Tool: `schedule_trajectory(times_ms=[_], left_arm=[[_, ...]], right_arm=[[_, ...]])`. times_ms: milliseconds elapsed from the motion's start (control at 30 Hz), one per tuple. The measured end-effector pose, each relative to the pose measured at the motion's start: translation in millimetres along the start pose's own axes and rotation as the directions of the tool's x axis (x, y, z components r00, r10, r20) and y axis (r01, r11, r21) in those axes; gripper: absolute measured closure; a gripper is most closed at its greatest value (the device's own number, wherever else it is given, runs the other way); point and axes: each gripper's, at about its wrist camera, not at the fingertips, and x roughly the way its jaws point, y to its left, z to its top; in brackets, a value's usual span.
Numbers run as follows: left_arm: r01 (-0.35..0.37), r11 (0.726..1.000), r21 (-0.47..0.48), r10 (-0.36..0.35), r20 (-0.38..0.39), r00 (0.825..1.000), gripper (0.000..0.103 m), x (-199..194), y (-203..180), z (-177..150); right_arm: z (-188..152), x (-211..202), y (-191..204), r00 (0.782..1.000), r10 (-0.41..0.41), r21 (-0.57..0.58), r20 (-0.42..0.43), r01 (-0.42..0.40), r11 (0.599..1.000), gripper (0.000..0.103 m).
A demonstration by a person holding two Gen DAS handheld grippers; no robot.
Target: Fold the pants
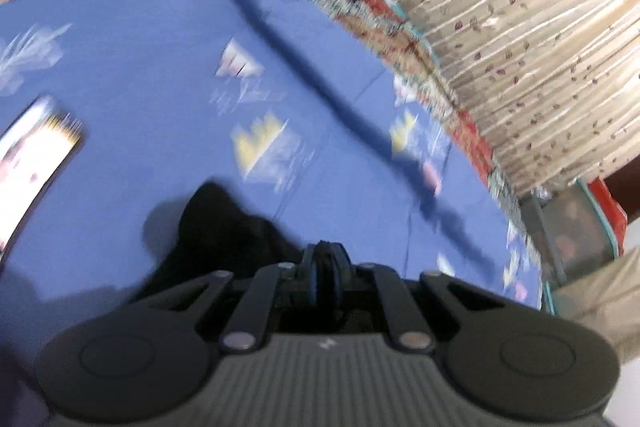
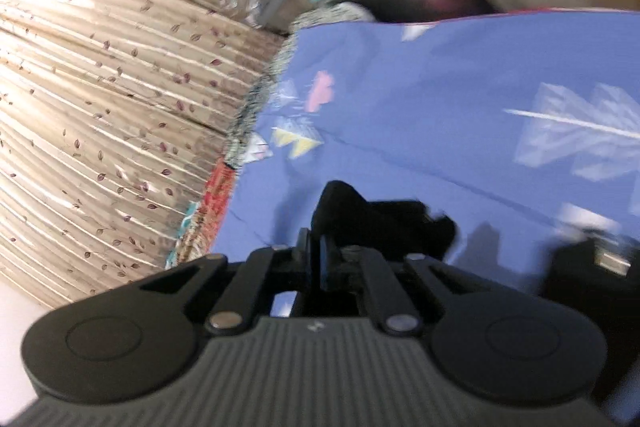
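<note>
both frames blurred. left tongs (image 1: 326,259) closed, black fabric of the pants (image 1: 224,227) pinched between the fingers, cloth bunched just ahead and left of them over the blue patterned bedsheet (image 1: 140,67). right tongs (image 2: 316,251) closed too, clamped on another bunch of the pants (image 2: 372,223) over the same bedsheet (image 2: 440,87). beige leaf-print curtain (image 1: 520,27) beside the bed edge. bright phone-like screen (image 1: 36,155) lies at left on the sheet.

I can read no text, label, brand or number in either wrist view. The small pale mark on each gripper's ribbed housing is too blurred to make out, and so is the bright screen-like object.
</note>
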Motion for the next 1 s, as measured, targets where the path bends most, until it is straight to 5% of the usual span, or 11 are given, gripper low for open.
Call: schedule_trajectory(times_ms=[267,400,433,533,700,900,1000], left_arm=[[-0.097,0.988,-0.119,0.088,-0.08,0.993,0.096,-13,69,-85],[-0.12,0.988,-0.1,0.112,-0.086,0.99,0.092,-15,76,-96],[-0.11,0.989,-0.095,0.104,-0.07,0.992,0.091,-23,74,-98],[-0.098,0.993,-0.06,0.098,-0.005,0.995,0.076,-54,69,-95],[-0.04,0.995,-0.087,0.048,0.083,0.995,0.074,-96,67,-84],[-0.034,0.998,0.054,0.033,0.011,0.999,0.074,-53,-9,-91],[0.001,0.991,0.135,0.009,-0.076,0.997,0.074,-14,-51,-107]], right_arm=[[-71,-138,-160,0.986,-0.166,0.269,0.02,0.155,0.951,0.095],[-90,-165,-188,0.985,-0.16,0.38,0.058,0.126,0.916,0.07],[-92,-183,-193,0.983,-0.163,0.386,0.086,0.118,0.915,0.056],[-94,-234,-193,0.981,-0.148,0.312,0.128,0.102,0.945,0.048],[-110,-263,-187,0.992,-0.02,0.21,0.128,-0.007,0.978,0.046],[-123,-255,-151,0.988,-0.047,-0.091,0.145,0.061,0.994,0.046],[-112,-231,-117,0.989,-0.133,-0.334,0.068,0.148,0.931,0.045]])
